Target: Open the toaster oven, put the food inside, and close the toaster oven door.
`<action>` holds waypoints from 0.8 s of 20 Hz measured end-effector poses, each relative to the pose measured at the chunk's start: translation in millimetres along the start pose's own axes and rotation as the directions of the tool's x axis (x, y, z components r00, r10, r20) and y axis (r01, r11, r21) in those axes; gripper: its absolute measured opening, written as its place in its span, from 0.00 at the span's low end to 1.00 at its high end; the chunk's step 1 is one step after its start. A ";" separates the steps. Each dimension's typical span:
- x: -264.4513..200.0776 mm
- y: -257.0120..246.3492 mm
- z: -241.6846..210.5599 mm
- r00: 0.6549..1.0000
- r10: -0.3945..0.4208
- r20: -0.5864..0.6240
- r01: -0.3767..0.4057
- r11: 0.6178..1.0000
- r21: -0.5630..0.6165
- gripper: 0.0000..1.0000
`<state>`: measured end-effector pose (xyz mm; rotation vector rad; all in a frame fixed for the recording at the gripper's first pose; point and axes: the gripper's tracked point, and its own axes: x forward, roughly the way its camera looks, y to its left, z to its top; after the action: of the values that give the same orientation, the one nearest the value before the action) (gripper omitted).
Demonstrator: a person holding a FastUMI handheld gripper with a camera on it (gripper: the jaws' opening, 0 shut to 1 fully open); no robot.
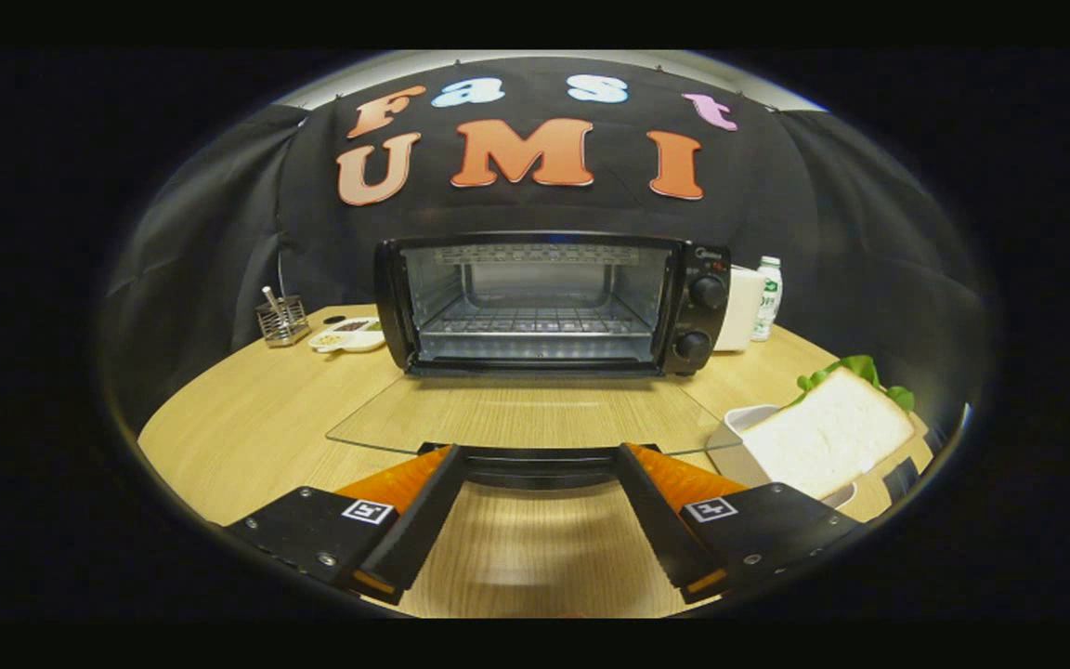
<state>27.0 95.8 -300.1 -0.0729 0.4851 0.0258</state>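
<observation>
Two fingers (pixel 540 465) spread beside door handle (pixel 540 458), sandwich (pixel 828 432) half cut off

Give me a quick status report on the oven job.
Gripper fingers open, either side of the door handle. Toaster oven door down flat, rack bare. Sandwich waiting in tray beside the fingers. Nothing blocking.

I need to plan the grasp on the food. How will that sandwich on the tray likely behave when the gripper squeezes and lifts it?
The sandwich has soft-looking white bread, so it will probably compress rather than resist. Green leaves poke out of its far edge, so the layers may slide or shed filling if tilted. It looks light, leaning on its tray, right of the open gripper.
</observation>
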 end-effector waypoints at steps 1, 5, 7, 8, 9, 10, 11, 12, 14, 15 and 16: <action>0.1 -1.2 -3.5 1.000 0.000 -0.011 0.000 1.000 0.008 0.98; 1.4 -2.5 -8.2 1.000 -0.001 -0.008 0.001 1.000 -0.020 0.98; -0.2 -5.4 -14.3 1.000 -0.002 -0.026 0.001 1.000 -0.022 0.98; -0.7 -7.0 -14.5 1.000 -0.001 -0.027 0.000 1.000 -0.018 0.98; -2.3 -8.8 -12.1 1.000 0.003 -0.027 -0.003 1.000 -0.010 0.99; -4.2 -10.7 -10.6 1.000 0.010 -0.030 -0.010 1.000 0.006 0.99; -6.6 -13.7 -5.3 1.000 0.016 -0.025 -0.016 1.000 0.024 0.99; -9.8 -17.3 1.0 1.000 0.018 -0.016 -0.018 0.999 0.036 0.99; -17.2 -27.4 17.9 1.000 0.019 0.009 -0.019 0.999 0.040 0.99; -20.8 -33.2 26.4 1.000 0.025 0.014 -0.026 0.999 0.045 0.99; -25.4 -40.1 32.9 0.999 0.038 0.012 -0.038 0.998 0.056 0.99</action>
<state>21.5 58.2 -256.6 -0.0082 0.4756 0.0497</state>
